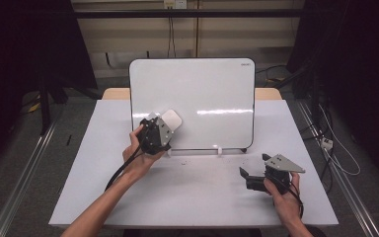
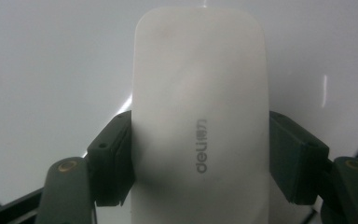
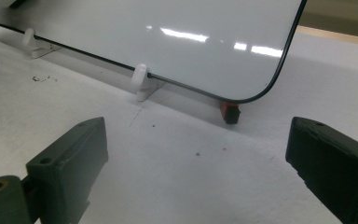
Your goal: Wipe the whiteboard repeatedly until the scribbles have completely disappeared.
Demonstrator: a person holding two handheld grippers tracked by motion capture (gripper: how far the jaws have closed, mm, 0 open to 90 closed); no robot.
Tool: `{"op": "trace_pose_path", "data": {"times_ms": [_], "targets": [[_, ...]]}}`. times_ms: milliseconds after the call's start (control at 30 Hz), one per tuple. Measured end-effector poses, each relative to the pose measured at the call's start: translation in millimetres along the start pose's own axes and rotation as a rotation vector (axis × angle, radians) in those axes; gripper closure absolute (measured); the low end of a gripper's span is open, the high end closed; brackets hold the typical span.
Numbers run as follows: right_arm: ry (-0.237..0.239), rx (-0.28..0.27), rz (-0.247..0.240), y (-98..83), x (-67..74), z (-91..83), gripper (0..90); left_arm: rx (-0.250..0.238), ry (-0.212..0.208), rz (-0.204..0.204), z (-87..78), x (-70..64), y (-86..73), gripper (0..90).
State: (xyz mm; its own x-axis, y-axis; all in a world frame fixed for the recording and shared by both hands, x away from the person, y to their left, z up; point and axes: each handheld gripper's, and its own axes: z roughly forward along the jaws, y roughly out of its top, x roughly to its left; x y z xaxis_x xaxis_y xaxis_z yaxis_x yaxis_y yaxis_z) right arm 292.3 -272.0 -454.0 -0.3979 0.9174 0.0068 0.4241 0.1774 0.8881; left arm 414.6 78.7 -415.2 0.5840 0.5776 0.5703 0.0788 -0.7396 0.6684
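Currently, your left gripper [image 1: 164, 126] is clamped on the white, rounded-rectangle plastic whiteboard eraser [image 1: 171, 120], its two black jaws pressing the eraser's long sides, as the left gripper view confirms with the grey brand lettering facing the camera [image 2: 200, 140]. You are holding the eraser against, or just in front of, the lower left area of the white glossy whiteboard with the thin black rim [image 1: 202, 89], which stands tilted back on small white clip feet [image 3: 141, 79] at the far half of the white table [image 1: 197, 192]; contact with the board face cannot be confirmed from these views. The board surface shows no writing, only light reflections, so judge the wiping as either near its end or not needed further; what may remain is to lift the eraser off and set it down on the table. Your left forearm reaches forward from the near edge, wrist bent slightly upward, with the gripper pointing at the board. Your right gripper [image 1: 251, 178] rests low over the table near the front right corner, well apart from the board, aimed left; its jaws stand wide apart and hold nothing, with bare table and the board's lower right corner between them in the right gripper view. A small red and black object [image 3: 230, 112] sits under that corner.
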Motion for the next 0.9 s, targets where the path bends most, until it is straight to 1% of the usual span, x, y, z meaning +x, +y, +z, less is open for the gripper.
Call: {"op": "trace_pose_path", "data": {"times_ms": [100,133,167,267,333,367,400,433,500,533,567,633,767,800,900], "targets": [[0.001,-0.002,-0.002,-0.3,0.1,-1.1,5.6,0.011,-0.007,0.015,-2.4,-4.3,-4.7,31.1],[0.001,-0.001,-0.003,-0.6,0.0,-1.4,5.6,0.012,-0.009,0.01,-3.0,-5.4,-6.5,31.1],[0.002,-0.001,0.0,-0.7,-0.2,-1.6,5.6,0.01,-0.012,0.016,-3.5,-4.9,-8.2,31.1],[0.001,-0.001,0.001,-1.2,-1.7,-1.5,5.6,0.017,-0.017,0.01,-5.8,-4.6,-14.0,31.1],[0.0,-0.002,0.003,-1.2,-2.1,-1.4,5.6,0.035,-0.021,0.01,-8.7,-3.1,-18.3,31.1],[0.001,-0.003,0.004,-1.1,-2.1,-1.2,5.6,0.04,-0.03,-0.004,-9.7,-0.4,-20.4,31.1],[0.001,-0.002,0.003,-1.1,-2.0,-1.1,5.6,0.037,-0.021,-0.015,-9.9,2.5,-22.0,31.2],[0.001,0.001,0.005,-1.1,-1.8,-0.9,5.6,0.044,-0.019,-0.025,-10.6,5.9,-22.5,31.2],[0.001,0.001,0.003,-1.0,-1.8,-0.7,5.6,0.039,-0.012,-0.059,-10.9,12.9,-22.9,31.2],[-0.001,0.001,0.005,-0.9,-1.9,-0.8,5.6,0.042,-0.011,-0.086,-10.9,16.5,-22.4,31.1],[-0.002,0.0,0.005,-0.8,-2.1,-0.9,5.6,0.04,-0.001,-0.098,-10.1,19.7,-21.2,31.2],[-0.003,0.0,0.004,-0.8,-2.5,-0.9,5.6,0.039,0.002,-0.124,-9.0,27.6,-17.9,31.2],[-0.002,0.003,0.003,-0.4,-2.1,0.2,5.6,0.029,0.022,-0.172,-6.2,47.8,-9.7,31.1],[-0.001,0.002,0.001,-0.4,-1.9,0.6,5.6,0.026,0.031,-0.181,-5.1,52.6,-7.3,31.2],[0.0,0.006,0.005,-0.6,-1.9,0.8,5.6,0.027,0.049,-0.176,-2.1,64.1,1.4,31.1]]}}
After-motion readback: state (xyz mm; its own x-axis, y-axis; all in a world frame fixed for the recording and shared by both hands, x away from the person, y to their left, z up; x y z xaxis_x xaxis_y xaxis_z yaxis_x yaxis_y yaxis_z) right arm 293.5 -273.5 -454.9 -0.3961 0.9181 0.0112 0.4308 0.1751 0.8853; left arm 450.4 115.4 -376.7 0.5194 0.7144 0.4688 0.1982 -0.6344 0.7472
